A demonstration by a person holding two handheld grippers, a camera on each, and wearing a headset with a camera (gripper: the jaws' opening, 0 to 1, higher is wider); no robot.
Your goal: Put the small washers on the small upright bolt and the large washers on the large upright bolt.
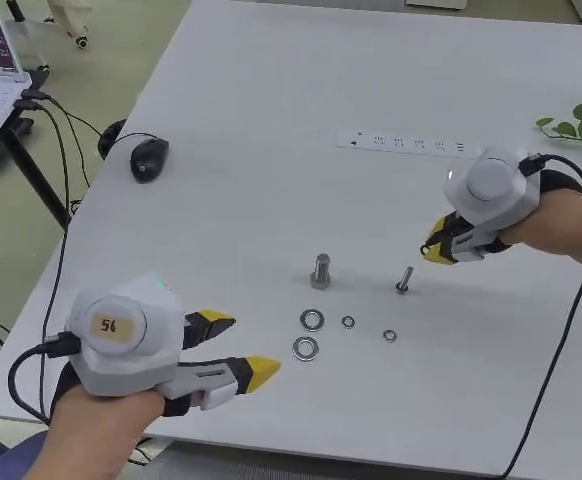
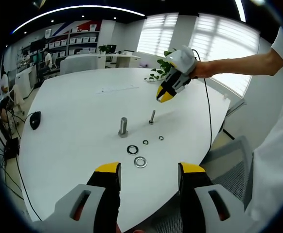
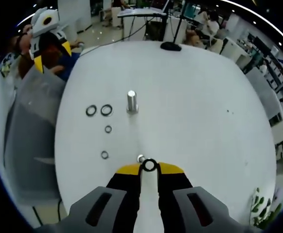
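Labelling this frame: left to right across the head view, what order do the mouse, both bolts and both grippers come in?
mouse, left gripper, large bolt, small bolt, right gripper, gripping a small washer

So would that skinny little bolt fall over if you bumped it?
Probably, yes. The small bolt stands upright, tall and thin, so a nudge could tip it. Lying down, its round shaft would likely roll. The large bolt looks thicker, probably steadier.

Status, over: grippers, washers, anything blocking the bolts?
Left gripper open, clear of parts. Right gripper shut on a washer, close by small bolt. Two large washers, two small washers loose on table. Large bolt bare, nothing blocking.
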